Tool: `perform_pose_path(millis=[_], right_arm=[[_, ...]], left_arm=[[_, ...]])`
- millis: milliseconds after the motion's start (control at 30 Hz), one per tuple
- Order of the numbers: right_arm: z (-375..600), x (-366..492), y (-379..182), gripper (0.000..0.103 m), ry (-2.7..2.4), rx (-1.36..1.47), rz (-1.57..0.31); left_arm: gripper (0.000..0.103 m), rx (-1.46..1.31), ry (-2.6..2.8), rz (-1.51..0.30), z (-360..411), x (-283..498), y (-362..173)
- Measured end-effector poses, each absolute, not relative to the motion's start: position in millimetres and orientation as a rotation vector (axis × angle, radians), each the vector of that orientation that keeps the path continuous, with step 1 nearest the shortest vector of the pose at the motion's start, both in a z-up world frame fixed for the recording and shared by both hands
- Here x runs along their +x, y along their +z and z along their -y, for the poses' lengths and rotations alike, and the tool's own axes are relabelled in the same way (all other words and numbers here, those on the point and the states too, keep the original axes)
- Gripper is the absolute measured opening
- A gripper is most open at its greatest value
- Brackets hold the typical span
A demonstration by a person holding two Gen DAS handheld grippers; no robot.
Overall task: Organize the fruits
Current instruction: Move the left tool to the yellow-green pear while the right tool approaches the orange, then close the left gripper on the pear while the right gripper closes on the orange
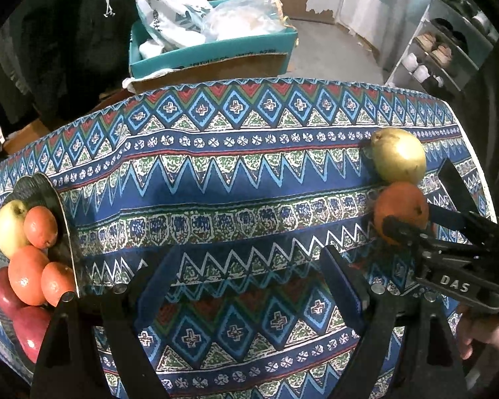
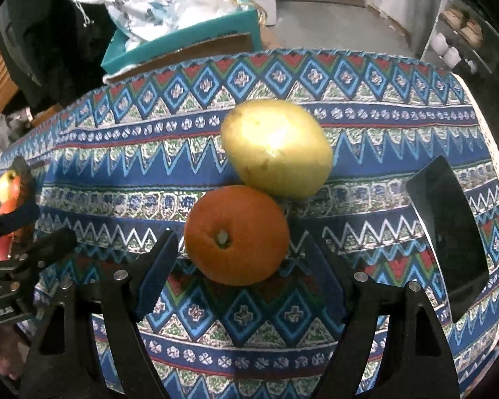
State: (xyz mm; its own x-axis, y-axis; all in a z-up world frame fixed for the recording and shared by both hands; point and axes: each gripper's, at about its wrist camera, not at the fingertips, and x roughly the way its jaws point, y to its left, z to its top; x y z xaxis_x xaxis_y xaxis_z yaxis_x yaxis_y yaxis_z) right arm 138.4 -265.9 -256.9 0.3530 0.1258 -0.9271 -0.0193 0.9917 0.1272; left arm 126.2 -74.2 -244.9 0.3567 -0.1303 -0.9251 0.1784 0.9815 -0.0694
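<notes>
An orange (image 2: pixel 237 234) lies on the patterned tablecloth, touching a yellow pear (image 2: pixel 276 148) behind it. My right gripper (image 2: pixel 239 249) is open, with its fingers on either side of the orange, not closed on it. In the left wrist view the same orange (image 1: pixel 401 211) and pear (image 1: pixel 399 156) lie at the right, with the right gripper (image 1: pixel 412 219) around the orange. My left gripper (image 1: pixel 249 266) is open and empty above the cloth. A black plate (image 1: pixel 40 186) at the left holds a pale apple (image 1: pixel 10 226), several oranges (image 1: pixel 28 274) and red apples (image 1: pixel 30 329).
A black phone-like slab (image 2: pixel 449 232) lies at the right of the table, near its edge. Behind the table stands a teal cardboard box (image 1: pixel 213 50) with plastic bags. A shoe rack (image 1: pixel 449 40) is at the far right.
</notes>
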Motion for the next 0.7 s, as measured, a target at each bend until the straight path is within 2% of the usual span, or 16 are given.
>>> perform_pose_path(millis=[167, 233, 700], right_arm=[[258.5, 140.8, -266.0, 0.077, 0.104, 0.083, -1.219], [258.3, 141.6, -267.3, 0.069, 0.108, 0.083, -1.216], [298.5, 117.9, -234.2, 0.067, 0.012, 0.062, -1.153]], left_arm=[[0.087, 0.040, -0.203, -1.188, 72.7, 126.2, -243.7], [0.087, 0.040, -0.205, -1.184, 72.7, 125.7, -242.2], [0.087, 0.024, -0.250, -1.171, 98.6, 127.3, -231.9]])
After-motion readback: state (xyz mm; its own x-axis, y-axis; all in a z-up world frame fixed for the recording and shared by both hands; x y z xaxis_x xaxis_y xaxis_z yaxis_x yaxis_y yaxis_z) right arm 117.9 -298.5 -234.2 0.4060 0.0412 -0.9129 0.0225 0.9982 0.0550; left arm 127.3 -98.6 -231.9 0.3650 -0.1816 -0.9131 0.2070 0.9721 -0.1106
